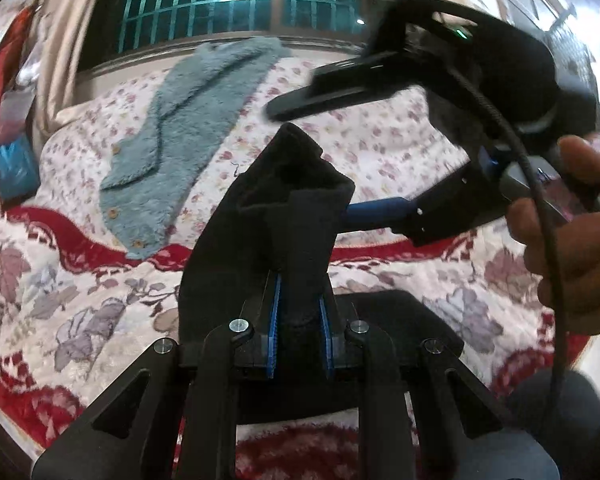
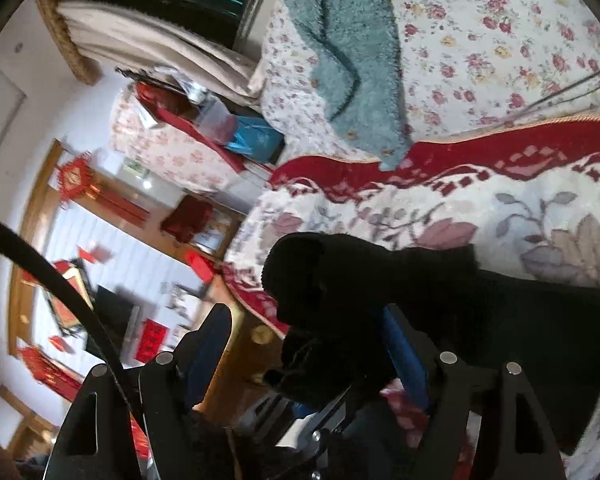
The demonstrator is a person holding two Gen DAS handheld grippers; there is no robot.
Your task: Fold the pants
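The left gripper [image 1: 300, 312] is nearly closed, its blue-padded fingers [image 1: 275, 304] pinching a fold of the black fleece pants [image 1: 284, 208], which rise from it in a bunched peak above the floral red-bordered blanket [image 1: 60, 288] on the bed. The right gripper [image 1: 324, 160], seen from the left wrist camera and held in a hand [image 1: 572, 232], stands wide open with only its lower blue finger touching the pants. A fluffy teal buttoned garment [image 1: 188, 120] lies flat farther back on the bed.
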